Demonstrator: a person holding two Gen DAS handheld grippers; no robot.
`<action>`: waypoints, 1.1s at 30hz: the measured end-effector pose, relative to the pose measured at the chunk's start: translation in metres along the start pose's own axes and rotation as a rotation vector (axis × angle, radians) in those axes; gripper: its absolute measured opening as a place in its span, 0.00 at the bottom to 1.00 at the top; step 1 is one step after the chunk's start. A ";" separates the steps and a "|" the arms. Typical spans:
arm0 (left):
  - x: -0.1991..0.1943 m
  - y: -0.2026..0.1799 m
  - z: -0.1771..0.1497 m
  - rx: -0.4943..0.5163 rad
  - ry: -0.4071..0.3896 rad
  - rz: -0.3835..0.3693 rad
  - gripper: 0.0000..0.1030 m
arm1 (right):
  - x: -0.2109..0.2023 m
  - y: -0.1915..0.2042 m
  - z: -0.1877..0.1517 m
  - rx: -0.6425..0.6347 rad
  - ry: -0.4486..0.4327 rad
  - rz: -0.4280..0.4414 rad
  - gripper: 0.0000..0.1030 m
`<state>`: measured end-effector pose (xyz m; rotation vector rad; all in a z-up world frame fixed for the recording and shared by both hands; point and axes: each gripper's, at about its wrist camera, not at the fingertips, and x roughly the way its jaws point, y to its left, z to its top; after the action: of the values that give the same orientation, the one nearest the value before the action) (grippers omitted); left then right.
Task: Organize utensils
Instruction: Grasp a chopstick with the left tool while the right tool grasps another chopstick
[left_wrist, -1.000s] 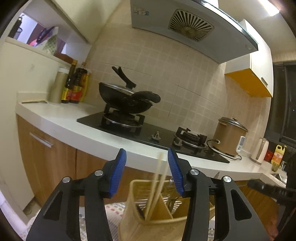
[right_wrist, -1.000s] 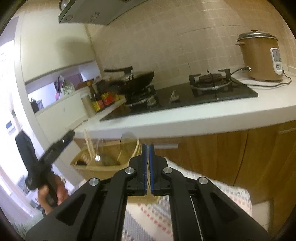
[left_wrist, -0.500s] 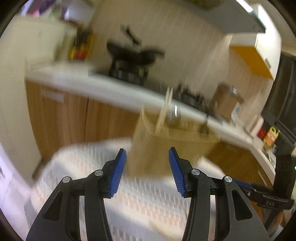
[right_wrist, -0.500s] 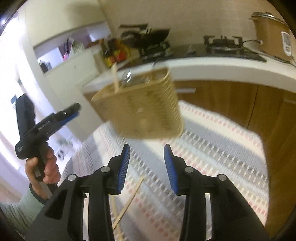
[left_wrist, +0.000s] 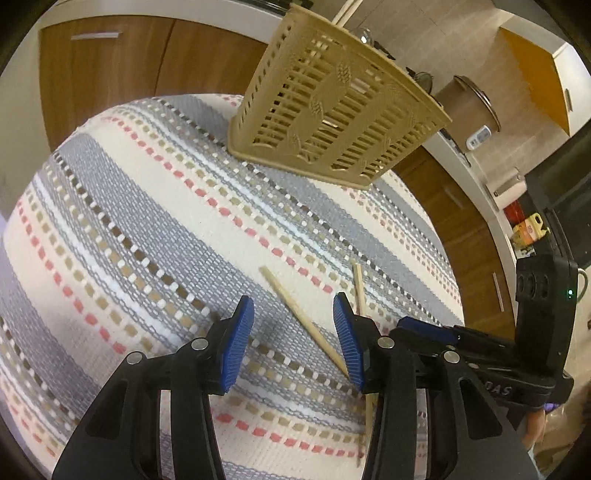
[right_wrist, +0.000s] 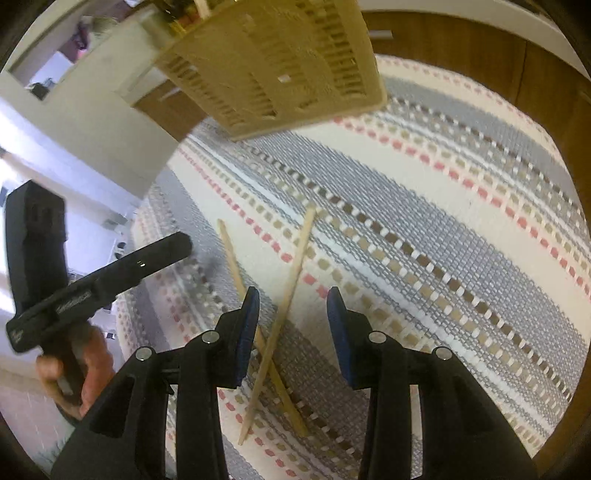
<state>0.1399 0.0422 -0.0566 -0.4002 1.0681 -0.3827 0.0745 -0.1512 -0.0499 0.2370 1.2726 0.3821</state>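
Two chopsticks lie crossed on the striped cloth, one running between the right gripper's spread fingers, nothing pinched. Best line the pads square across one stick before squeezing, then carry it to the beige basket ahead of the fingertips. A second ago those jaws were pressed together; both views faced the stove. Left gripper hangs parted, empty, a stick by its right finger.

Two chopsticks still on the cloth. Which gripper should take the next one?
Probably right: the right gripper stands open directly over the crossed chopsticks. The left gripper, also open, has one chopstick crossing only near its right finger.
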 end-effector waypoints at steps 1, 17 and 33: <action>0.000 0.000 0.000 0.001 -0.005 0.009 0.41 | 0.003 0.005 -0.001 -0.012 0.006 -0.005 0.31; 0.036 -0.041 -0.012 0.098 0.038 0.145 0.41 | 0.003 -0.011 -0.009 -0.073 0.048 -0.247 0.04; 0.043 -0.060 -0.017 0.527 0.113 0.227 0.08 | 0.012 -0.010 0.001 -0.093 0.163 -0.212 0.05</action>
<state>0.1366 -0.0324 -0.0669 0.2123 1.0640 -0.4686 0.0798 -0.1559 -0.0638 -0.0093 1.4206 0.2816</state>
